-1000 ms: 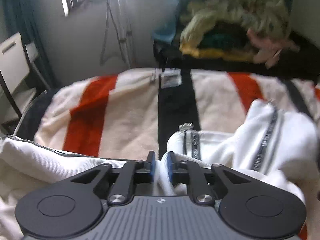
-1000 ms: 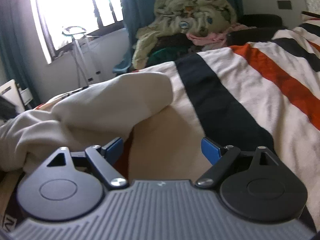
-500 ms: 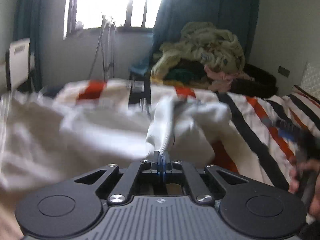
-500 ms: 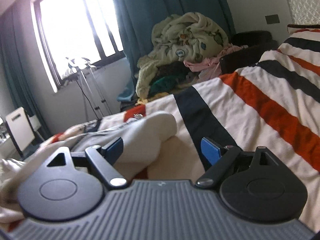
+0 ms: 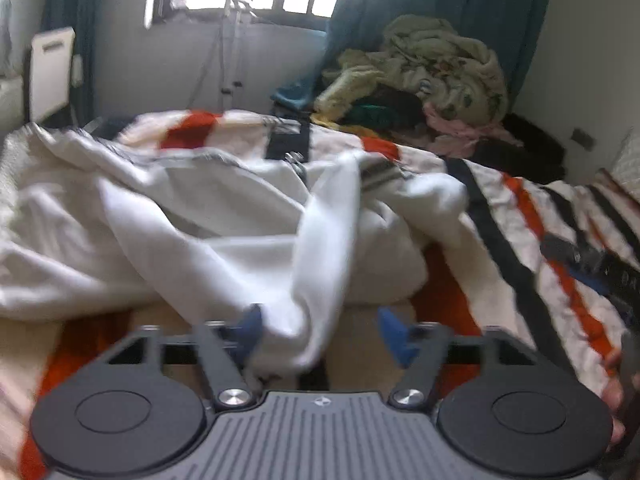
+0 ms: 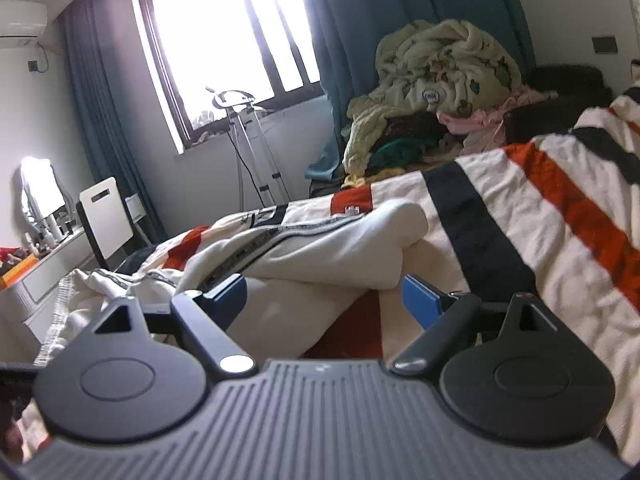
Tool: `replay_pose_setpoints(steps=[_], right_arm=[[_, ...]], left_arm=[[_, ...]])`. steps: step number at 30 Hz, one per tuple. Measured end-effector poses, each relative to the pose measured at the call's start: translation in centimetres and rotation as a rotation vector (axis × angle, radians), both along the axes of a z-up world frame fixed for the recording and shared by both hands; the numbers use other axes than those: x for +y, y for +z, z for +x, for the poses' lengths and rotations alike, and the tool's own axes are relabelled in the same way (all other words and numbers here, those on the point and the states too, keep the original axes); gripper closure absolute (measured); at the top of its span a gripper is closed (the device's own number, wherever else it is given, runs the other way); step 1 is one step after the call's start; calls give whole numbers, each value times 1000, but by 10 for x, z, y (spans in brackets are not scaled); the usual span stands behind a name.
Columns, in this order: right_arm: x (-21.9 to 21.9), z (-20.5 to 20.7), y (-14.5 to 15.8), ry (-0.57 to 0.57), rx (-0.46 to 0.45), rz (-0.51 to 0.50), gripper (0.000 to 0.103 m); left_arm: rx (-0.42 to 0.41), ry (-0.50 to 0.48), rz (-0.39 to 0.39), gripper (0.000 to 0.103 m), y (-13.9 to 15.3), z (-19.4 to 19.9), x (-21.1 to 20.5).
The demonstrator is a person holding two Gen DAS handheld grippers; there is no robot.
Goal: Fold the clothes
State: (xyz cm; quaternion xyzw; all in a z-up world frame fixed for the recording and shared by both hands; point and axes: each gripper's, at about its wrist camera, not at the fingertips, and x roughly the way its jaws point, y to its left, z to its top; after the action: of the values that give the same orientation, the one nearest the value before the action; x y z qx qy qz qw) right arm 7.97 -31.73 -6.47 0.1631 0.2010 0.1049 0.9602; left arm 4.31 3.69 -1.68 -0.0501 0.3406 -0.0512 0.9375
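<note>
A white garment with dark striped trim (image 5: 224, 224) lies crumpled on the striped bed cover (image 5: 520, 216). My left gripper (image 5: 320, 328) is open, and a fold of the white cloth hangs between its blue pads, against the left one. In the right wrist view the same garment (image 6: 320, 248) lies just ahead of my right gripper (image 6: 324, 300), which is open and empty with the cloth below and beyond its blue pads. The right gripper also shows, blurred, at the right edge of the left wrist view (image 5: 592, 268).
A heap of clothes and blankets (image 6: 440, 92) is piled beyond the bed's far side. A window (image 6: 228, 48) with teal curtains, a metal stand (image 6: 248, 140), a white chair (image 6: 106, 216) and a dresser (image 6: 36, 276) are at the left.
My left gripper has opened and let the white cloth slip from its grip. The garment has dropped and spread lower on the bed. My right gripper stays open and has shifted slightly.
</note>
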Motion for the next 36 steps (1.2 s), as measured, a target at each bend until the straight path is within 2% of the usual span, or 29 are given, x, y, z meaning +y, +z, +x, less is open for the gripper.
replay_pose_setpoints(steps=[5, 10, 12, 14, 17, 20, 23, 26, 27, 29, 31, 33, 36], right_arm=[[-1, 12, -14, 2, 60, 21, 17], [-1, 50, -14, 48, 122, 43, 16], [3, 74, -7, 85, 136, 53, 16], [12, 106, 1, 89, 141, 48, 16], [31, 163, 9, 80, 159, 22, 17], [51, 224, 13, 56, 194, 13, 17], [71, 283, 2, 24, 284, 3, 17], [78, 328, -27, -69, 451, -11, 18], [77, 337, -36, -96, 495, 3, 22], [75, 344, -48, -118, 530, 49, 40], [78, 345, -51, -138, 534, 47, 67], [77, 342, -45, -142, 516, 53, 82], [72, 333, -21, -125, 433, 83, 88]], left_arm=[[-80, 46, -68, 11, 27, 15, -7], [-124, 33, -147, 10, 21, 31, -14], [-124, 20, -129, 10, 12, 39, -13], [-125, 41, -142, 10, 2, 46, -5], [-112, 47, -223, 10, -19, 60, 12], [-100, 86, -246, 10, -39, 79, 29], [-69, 121, -307, 10, -54, 100, 44], [-76, 121, -357, 10, -68, 113, 56], [-70, 125, -367, 10, -72, 117, 58], [-51, 128, -402, 10, -79, 125, 63], [-50, 132, -437, 10, -82, 129, 67], [-53, 134, -452, 10, -83, 130, 71], [-58, 133, -453, 10, -82, 129, 71]])
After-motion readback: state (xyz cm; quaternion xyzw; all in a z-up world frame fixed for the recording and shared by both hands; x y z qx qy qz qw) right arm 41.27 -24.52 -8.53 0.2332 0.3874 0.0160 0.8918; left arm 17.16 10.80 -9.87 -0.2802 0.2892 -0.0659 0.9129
